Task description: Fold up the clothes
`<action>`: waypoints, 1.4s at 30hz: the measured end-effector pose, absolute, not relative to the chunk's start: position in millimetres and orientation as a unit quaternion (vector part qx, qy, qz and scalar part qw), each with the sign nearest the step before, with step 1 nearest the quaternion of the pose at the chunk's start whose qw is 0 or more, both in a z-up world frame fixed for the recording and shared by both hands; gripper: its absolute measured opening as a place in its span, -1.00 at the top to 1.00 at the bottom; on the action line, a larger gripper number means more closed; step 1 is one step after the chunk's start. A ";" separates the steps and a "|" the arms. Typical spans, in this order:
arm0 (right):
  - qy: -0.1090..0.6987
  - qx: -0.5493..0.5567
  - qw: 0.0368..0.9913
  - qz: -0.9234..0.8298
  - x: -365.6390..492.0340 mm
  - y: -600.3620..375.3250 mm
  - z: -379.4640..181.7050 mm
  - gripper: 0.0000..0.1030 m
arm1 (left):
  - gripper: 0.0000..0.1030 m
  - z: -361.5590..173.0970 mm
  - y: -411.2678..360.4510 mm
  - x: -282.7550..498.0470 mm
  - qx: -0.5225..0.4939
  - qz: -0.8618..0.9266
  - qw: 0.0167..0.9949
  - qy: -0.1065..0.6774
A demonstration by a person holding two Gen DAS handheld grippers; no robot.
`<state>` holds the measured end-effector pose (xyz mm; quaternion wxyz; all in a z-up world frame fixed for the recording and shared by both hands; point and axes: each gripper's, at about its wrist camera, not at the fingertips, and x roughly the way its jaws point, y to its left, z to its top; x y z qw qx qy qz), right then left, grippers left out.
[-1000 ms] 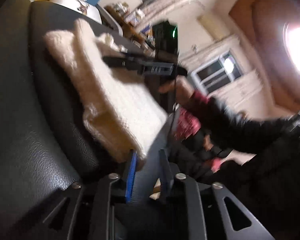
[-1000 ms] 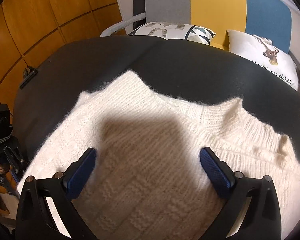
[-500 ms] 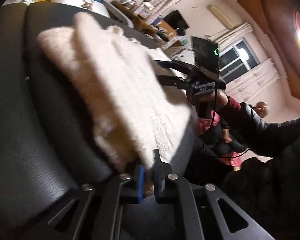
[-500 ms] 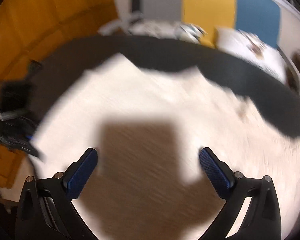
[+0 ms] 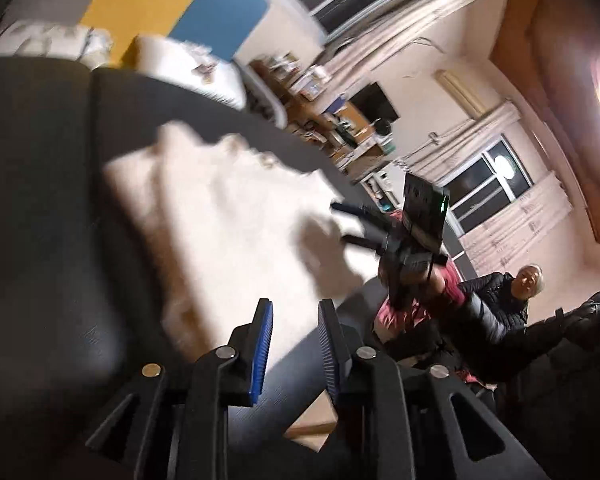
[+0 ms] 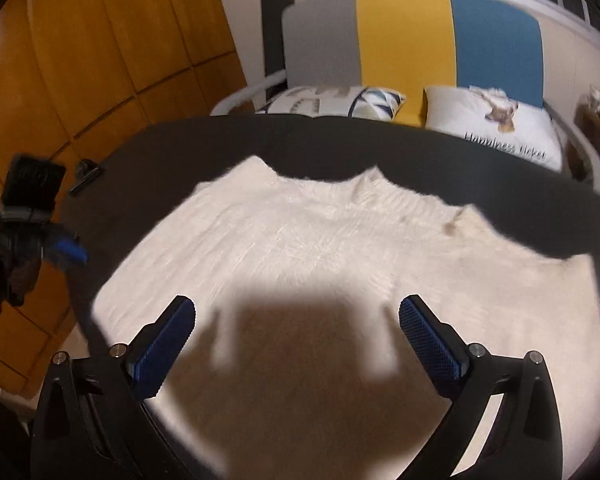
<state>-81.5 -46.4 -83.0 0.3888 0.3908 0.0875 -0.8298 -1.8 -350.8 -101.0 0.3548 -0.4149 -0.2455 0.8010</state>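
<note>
A fluffy white knit sweater (image 6: 320,240) lies spread flat on a black leather-topped table (image 6: 172,140). My right gripper (image 6: 296,320) hovers over its near part, wide open, with nothing between the blue pads; its shadow falls on the knit. In the left wrist view the sweater (image 5: 228,216) is blurred. My left gripper (image 5: 294,320) hangs just off the sweater's near edge with its jaws opening and nothing pressed between them. The right gripper (image 5: 340,224) shows across the sweater, and the left gripper (image 6: 70,250) shows at the table's left rim.
A sofa (image 6: 404,52) with a grey, yellow and blue back and two printed pillows (image 6: 492,120) stands behind the table. Orange wooden panels (image 6: 80,60) line the left. A seated person (image 5: 516,292) is at the right, near windows and a cluttered shelf (image 5: 320,120).
Half a second ago the left gripper was shut on the sweater's edge; now its jaws have parted and it has lifted away. The right gripper has drawn back, so more of the sweater shows.
</note>
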 end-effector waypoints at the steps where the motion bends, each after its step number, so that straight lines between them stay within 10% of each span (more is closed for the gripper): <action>1: 0.100 0.392 0.383 -0.830 -75.1 -39.4 -81.1 -1.00 | 0.55 -104.6 -329.6 -12.0 -0.420 0.799 0.361 -0.236; 10: 0.138 0.458 0.238 -0.845 -49.1 53.7 -135.2 -0.99 | 0.70 -155.8 -230.7 -41.8 -0.466 0.812 0.321 -0.142; 29: 0.096 0.378 0.351 -0.851 -75.2 -23.1 -79.4 -1.00 | 0.53 -119.3 -416.3 -76.8 -0.402 0.848 0.220 -0.267; 42: 0.112 0.409 0.378 -0.823 -108.5 -109.7 -122.1 -1.00 | 0.61 -146.3 -389.6 -133.9 -0.469 0.801 0.295 -0.229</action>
